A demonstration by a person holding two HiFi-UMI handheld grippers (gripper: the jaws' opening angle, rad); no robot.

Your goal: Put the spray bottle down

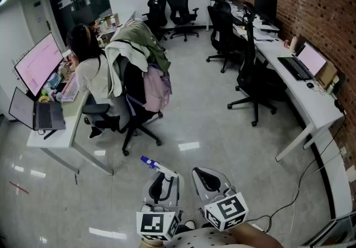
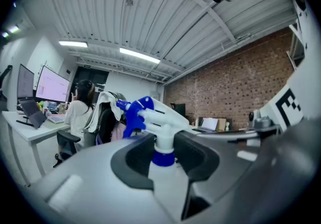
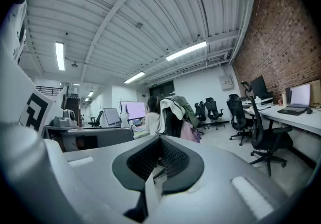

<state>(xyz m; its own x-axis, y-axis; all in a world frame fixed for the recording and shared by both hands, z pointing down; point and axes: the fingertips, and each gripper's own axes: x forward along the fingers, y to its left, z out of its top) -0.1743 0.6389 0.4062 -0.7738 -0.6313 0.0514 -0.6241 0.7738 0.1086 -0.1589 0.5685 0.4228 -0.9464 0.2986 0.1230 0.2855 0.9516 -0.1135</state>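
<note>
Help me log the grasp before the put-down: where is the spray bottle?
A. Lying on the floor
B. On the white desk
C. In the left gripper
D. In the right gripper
C: the left gripper view shows the spray bottle clamped at its neck in the left gripper, while the right gripper is shut with nothing in it.

Seated person (image 1: 89, 72) at desk (image 1: 55, 137), black office chairs (image 1: 253, 83), brick wall (image 1: 300, 2)
</note>
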